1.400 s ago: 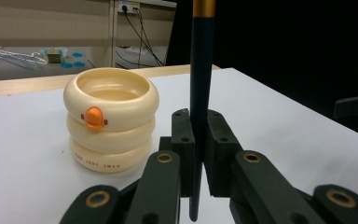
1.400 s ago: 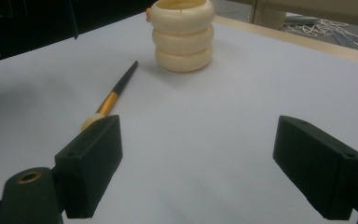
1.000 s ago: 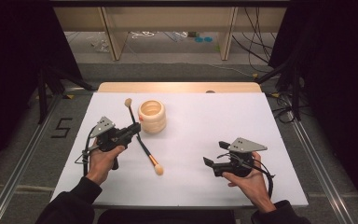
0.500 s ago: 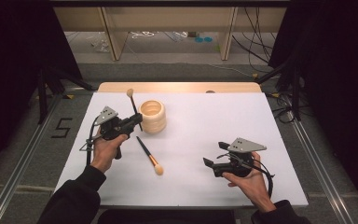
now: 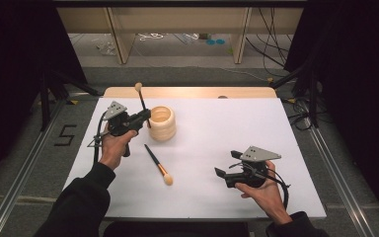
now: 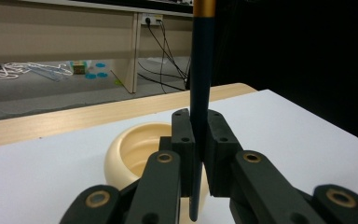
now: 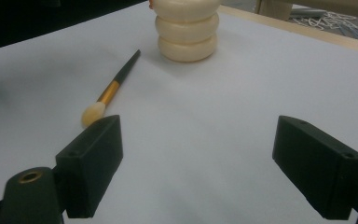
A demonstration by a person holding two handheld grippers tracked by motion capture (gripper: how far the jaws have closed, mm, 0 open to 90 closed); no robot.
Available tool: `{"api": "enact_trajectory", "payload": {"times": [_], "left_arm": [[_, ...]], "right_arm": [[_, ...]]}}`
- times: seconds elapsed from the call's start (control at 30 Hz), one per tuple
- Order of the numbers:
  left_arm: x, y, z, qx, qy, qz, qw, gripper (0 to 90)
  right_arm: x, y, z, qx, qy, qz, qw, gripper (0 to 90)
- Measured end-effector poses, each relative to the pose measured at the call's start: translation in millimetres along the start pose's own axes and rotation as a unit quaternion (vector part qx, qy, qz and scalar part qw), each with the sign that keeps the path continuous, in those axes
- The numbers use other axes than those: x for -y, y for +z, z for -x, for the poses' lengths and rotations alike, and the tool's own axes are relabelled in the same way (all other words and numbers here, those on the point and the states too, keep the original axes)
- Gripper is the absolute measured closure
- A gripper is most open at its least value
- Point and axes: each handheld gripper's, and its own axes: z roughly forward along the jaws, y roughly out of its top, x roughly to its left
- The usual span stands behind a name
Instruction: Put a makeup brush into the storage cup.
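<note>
Two grippers work over the white table (image 5: 276,128). Nearest the person, the right gripper (image 5: 225,174) rests low at the table's near right, jaws spread wide with nothing between them. Left of it a second brush (image 5: 158,164) lies flat, bristles toward the person. Farther back, the left gripper (image 5: 147,117) clamps a dark-handled brush (image 5: 141,100) upright, bristles up, just beside the cream ridged cup (image 5: 162,123).

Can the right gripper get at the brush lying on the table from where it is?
Probably yes. The right gripper is open and empty, and the loose brush lies flat on bare table with nothing between them.
</note>
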Motion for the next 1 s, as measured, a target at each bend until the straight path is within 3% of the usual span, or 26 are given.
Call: {"api": "enact_trajectory", "payload": {"times": [0.33,0.57,1.0], "left_arm": [[-10.5,16.1,-2.4,-0.011,0.003,0.005,0.9999,83.7],[-11.5,27.6,-5.3,-0.021,0.012,0.003,0.9997,83.7],[-5.6,45.1,-8.2,-0.028,0.008,0.001,0.9996,83.7]], "right_arm": [[0.3,-0.5,0.2,0.002,-0.001,-0.010,1.0000,16.8],[0.6,-0.4,0.4,-0.002,-0.001,-0.014,0.9999,16.8],[1.0,0.1,0.5,-0.004,-0.001,-0.015,0.9999,16.8]]}}
